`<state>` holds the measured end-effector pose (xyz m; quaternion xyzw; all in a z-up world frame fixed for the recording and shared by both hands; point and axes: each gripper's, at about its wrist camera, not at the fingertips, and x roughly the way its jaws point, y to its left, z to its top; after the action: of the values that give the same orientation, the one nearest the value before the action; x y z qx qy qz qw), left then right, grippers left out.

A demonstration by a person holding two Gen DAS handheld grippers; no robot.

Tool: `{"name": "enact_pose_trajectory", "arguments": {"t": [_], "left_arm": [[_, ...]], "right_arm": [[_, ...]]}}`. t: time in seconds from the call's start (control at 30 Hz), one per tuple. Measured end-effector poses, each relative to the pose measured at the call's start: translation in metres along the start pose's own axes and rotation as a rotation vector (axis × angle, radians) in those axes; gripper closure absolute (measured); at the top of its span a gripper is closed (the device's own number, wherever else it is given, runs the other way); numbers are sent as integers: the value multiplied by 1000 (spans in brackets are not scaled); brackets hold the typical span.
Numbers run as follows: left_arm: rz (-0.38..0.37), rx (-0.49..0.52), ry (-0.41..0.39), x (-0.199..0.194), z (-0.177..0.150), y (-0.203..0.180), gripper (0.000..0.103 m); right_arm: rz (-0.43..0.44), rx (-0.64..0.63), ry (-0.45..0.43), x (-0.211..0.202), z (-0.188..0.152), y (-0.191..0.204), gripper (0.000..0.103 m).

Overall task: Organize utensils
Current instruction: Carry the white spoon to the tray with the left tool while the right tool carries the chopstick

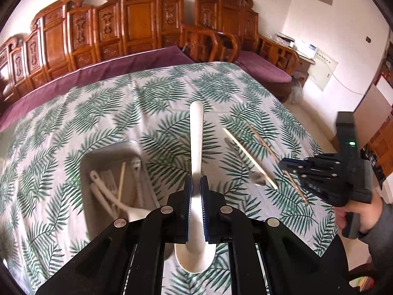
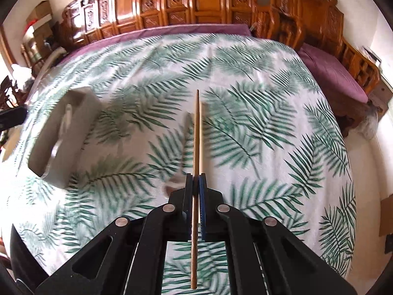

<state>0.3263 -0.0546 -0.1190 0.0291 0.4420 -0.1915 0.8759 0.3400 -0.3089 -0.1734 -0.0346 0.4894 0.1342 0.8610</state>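
Note:
My left gripper (image 1: 195, 184) is shut on a white spoon (image 1: 196, 132); the handle points forward over the table and the bowl hangs below the jaws. Left of it stands a grey tray (image 1: 110, 147) that holds white spoons and a pale chopstick. My right gripper (image 2: 195, 180) is shut on a wooden chopstick (image 2: 196, 127), held lifted above the cloth. The left wrist view shows that right gripper (image 1: 286, 166) gripping the brown chopstick (image 1: 264, 143) partway along its length. Beside it a pale chopstick (image 1: 250, 158) and a metal utensil (image 1: 256, 178) lie on the cloth.
A leaf-print cloth (image 2: 258, 123) covers the table. The grey tray (image 2: 73, 147) sits at the left in the right wrist view. Carved wooden benches with purple cushions (image 1: 265, 67) line the far and right sides. A hand (image 1: 361, 218) holds the right gripper's handle.

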Motion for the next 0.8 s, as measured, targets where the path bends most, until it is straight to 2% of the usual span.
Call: {"name": "enact_pose_trajectory", "arguments": {"t": [0.47, 0.8], "left_arm": [[58, -120, 29, 14, -21, 70, 96], [68, -185, 47, 31, -30, 101, 96]], "right_arm": [[121, -132, -63, -26, 25, 97, 97], [180, -184, -61, -25, 38, 143, 97]]}}
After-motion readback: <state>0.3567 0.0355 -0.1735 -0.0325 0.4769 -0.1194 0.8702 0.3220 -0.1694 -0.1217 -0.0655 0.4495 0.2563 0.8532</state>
